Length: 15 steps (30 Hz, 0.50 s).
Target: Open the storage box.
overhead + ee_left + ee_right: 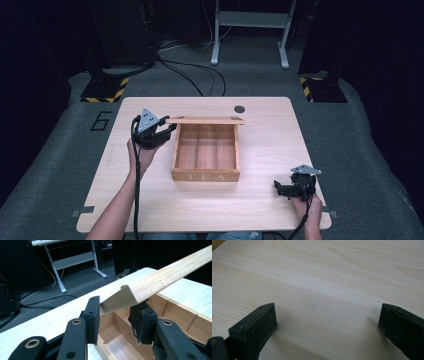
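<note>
At table's left, left claw (pixel 113 315) clamps box lid (pixel 160 282); right claw (pixel 325 325) gapes.

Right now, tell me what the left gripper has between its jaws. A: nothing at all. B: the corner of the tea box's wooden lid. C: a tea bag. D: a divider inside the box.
B: in the left gripper view the left gripper has both pads pressed on the corner of the lid, raised above the tea box.

Black two-jaw claws (pixel 170 131) (pixel 278 188), grey three-cornered top plates, brass-ringed screw holes, trailing black cables, bare forearms.
</note>
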Available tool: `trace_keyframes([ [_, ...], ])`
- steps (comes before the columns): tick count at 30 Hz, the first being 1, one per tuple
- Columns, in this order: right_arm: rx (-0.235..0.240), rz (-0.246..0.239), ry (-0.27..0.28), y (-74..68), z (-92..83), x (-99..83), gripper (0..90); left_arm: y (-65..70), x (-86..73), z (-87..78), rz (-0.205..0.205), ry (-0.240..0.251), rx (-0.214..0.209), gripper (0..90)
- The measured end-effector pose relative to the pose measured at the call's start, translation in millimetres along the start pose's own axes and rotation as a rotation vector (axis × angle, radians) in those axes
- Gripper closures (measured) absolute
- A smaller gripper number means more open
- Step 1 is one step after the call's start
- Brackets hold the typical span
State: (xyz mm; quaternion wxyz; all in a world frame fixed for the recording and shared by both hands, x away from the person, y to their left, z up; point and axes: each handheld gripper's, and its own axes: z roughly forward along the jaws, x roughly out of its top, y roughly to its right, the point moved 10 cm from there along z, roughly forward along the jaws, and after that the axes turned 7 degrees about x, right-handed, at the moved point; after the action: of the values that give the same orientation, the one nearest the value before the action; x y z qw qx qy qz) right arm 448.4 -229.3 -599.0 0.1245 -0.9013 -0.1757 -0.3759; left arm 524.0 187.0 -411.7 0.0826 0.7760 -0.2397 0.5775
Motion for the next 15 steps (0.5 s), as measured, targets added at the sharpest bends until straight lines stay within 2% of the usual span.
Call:
trace_keyframes([
  [8, -0.001, -0.002, 0.001, 0.2, 0.1, 0.0, 1.1, 7.0, -14.1, -5.8, 0.019, 0.004, 0.006, 59.6],
  [15, 0.000, -0.006, -0.001, 0.4, 0.0, -0.1, 1.1, 13.7, -31.0, -10.6, 0.011, 0.003, -0.002, 58.6],
])
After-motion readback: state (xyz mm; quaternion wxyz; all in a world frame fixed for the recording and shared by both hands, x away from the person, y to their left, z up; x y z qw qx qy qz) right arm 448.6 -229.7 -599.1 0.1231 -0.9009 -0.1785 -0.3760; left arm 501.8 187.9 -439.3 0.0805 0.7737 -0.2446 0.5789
